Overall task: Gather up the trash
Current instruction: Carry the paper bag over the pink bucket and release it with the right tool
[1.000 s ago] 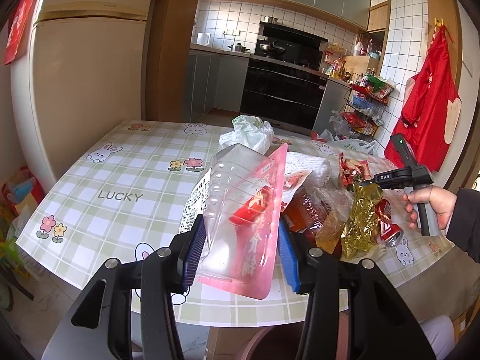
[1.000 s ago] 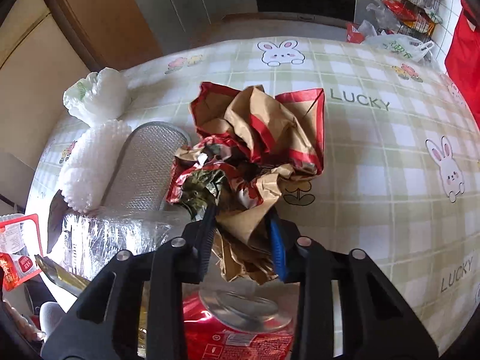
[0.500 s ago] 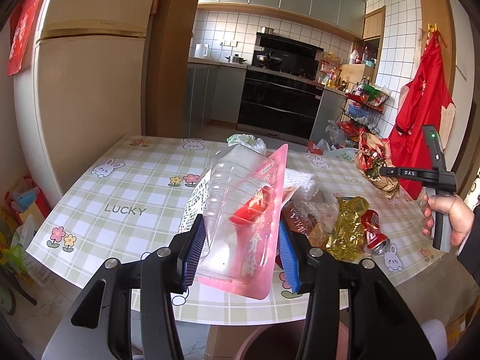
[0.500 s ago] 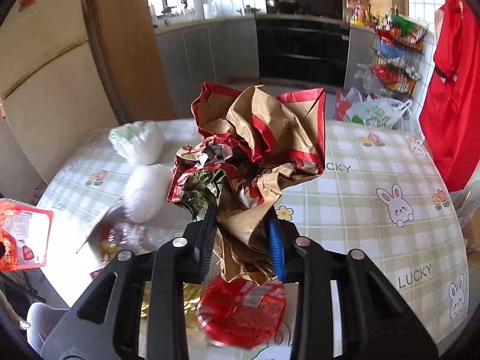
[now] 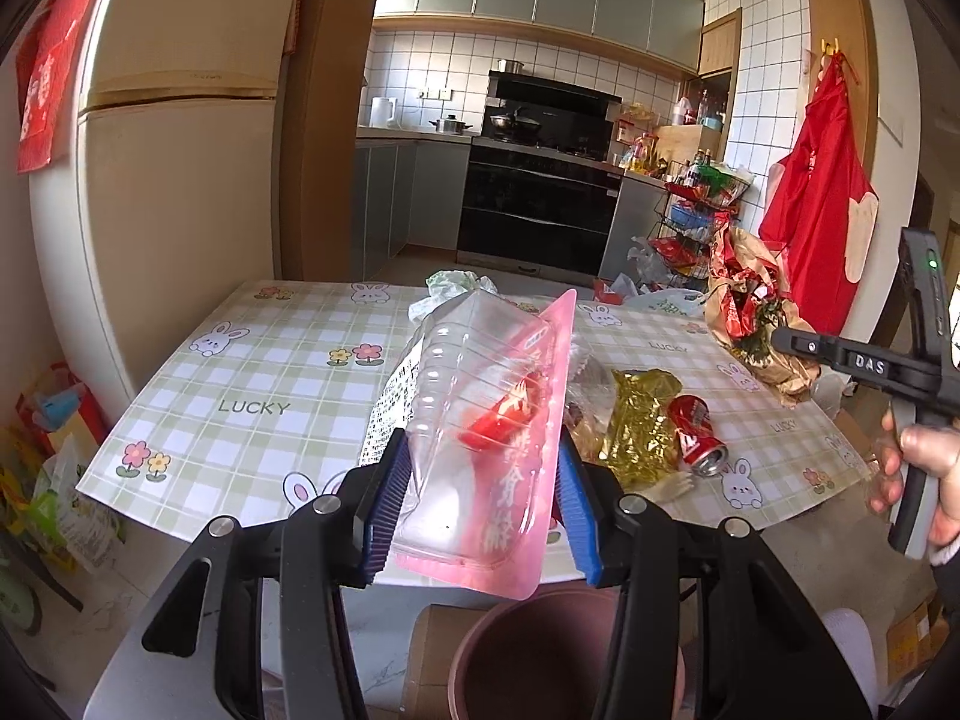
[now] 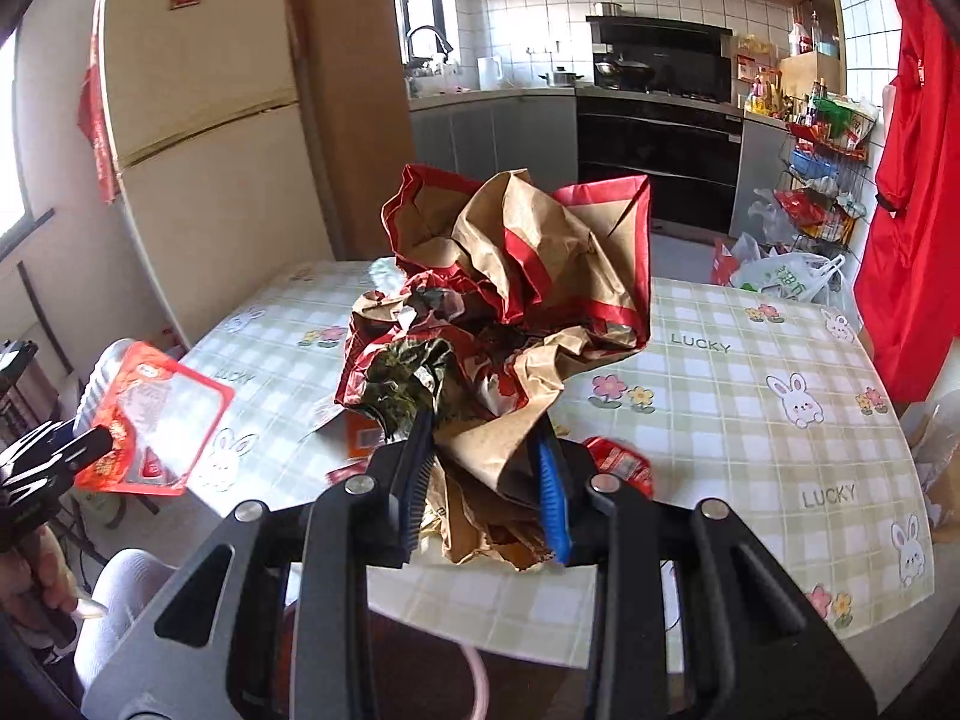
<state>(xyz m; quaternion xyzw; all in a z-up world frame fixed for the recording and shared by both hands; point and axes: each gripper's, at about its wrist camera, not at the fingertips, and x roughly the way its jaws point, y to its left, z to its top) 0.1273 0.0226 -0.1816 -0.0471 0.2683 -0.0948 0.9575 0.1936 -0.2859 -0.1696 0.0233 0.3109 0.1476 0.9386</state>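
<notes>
The left hand-held gripper (image 5: 480,504) sits at the bottom centre of the left wrist view, angled down toward the surface (image 5: 270,372). Its 2 blue pads are closed partway on a clear plastic tray in a pink wrapper (image 5: 492,426), which stands tilted up between them, off the surface. Directly below it, at the bottom edge of the frame, is the rim of a brownish-pink bin (image 5: 540,606).

The right hand-held gripper (image 6: 486,480) fills the lower centre of the right wrist view, also pitched downward. Its jaws are squeezed fairly close on a crumpled brown-and-red paper bag (image 6: 528,276) bunched with other wrappers, held above the surface's near edge. In the left wrist view that gripper is at the right edge, with the person's hand (image 5: 930,462) wrapped around its handle.

Left lying on the surface, centre right of the left wrist view, are a gold foil wrapper (image 5: 642,426) and, just beside it, a crushed red can (image 5: 696,438).
</notes>
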